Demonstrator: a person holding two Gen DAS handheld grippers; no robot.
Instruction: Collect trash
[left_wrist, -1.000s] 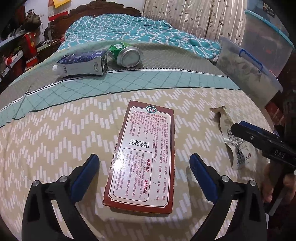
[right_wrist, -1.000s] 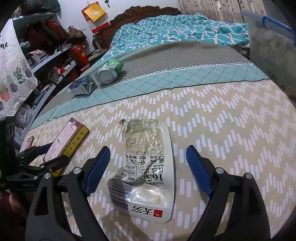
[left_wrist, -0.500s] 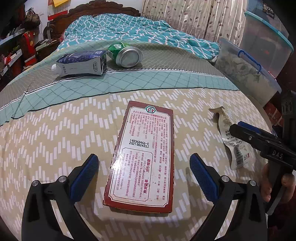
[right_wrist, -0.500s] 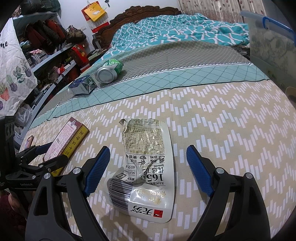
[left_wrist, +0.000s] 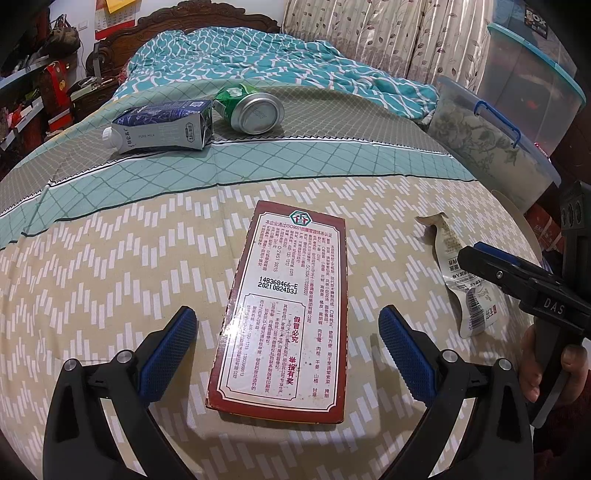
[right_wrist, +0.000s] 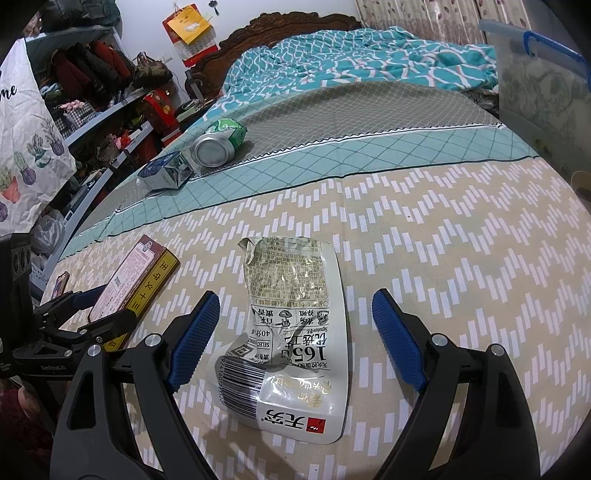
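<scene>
Nothing shifted | left tool (left_wrist: 288, 354) spread astride box (left_wrist: 286, 310) | right tool (right_wrist: 295, 332) spread astride wrapper (right_wrist: 295, 332)

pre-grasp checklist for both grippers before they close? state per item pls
1. Left gripper open wide enough for the box: ok, jaws spread on either side of it.
2. Box centred between the left fingers: ok.
3. Right gripper open around the pouch: ok, jaws apart, pouch between them.
4. Pads touching box or pouch: cannot tell; height above the bed is unclear.
5. Grippers clear of each other: ok, side by side, apart.
6. Carton and can out of the way: ok, far up the bed.
</scene>
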